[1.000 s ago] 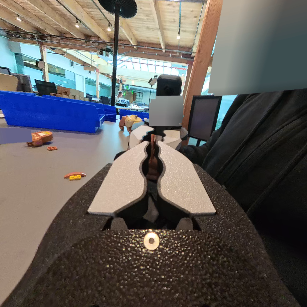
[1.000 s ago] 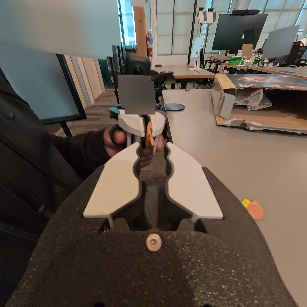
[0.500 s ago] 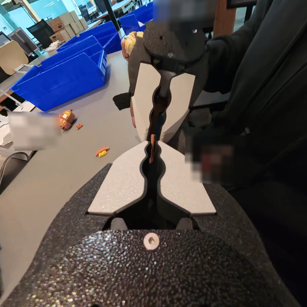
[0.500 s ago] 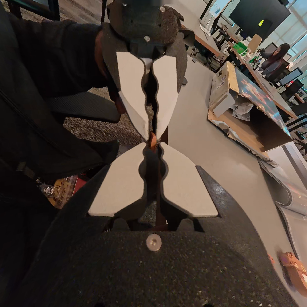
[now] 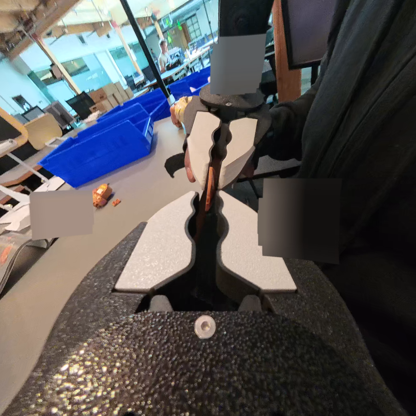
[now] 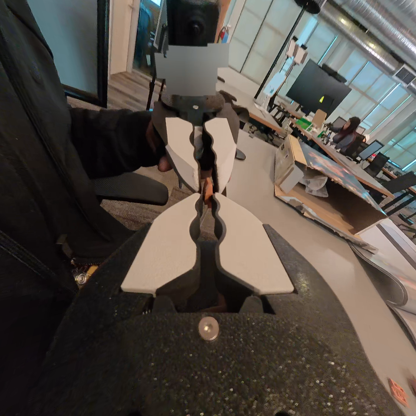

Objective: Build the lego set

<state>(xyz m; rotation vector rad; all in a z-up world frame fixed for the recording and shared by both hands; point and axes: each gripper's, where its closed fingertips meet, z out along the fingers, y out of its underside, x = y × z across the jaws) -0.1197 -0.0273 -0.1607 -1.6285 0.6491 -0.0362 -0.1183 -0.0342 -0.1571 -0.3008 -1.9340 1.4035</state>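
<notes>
My two grippers meet tip to tip in the air beside a person in a dark jacket. A thin brown lego piece [image 5: 210, 191] stands on edge between both pairs of fingertips. My left gripper [image 5: 208, 194] is shut on its near end. My right gripper [image 5: 211, 181] comes from above and is shut on its far end. In the right wrist view the same piece [image 6: 208, 189] sits between my right gripper [image 6: 206, 197] and the left gripper [image 6: 207, 188] facing it. How far the piece reaches inside either grip is hidden.
Blue bins [image 5: 101, 153] stand on the grey table [image 5: 139, 180]. A small brown lego build [image 5: 102, 194] and a small orange piece [image 5: 116, 202] lie in front of them. An open cardboard box [image 6: 315, 191], a booklet [image 6: 394, 292] and an orange piece [image 6: 397, 391] lie on the right. Less than 4 cm separates the two grippers' tips.
The right gripper was open and apart a second ago. It has come tip to tip with the left gripper and shut on the brown piece. Both views have tilted since.
</notes>
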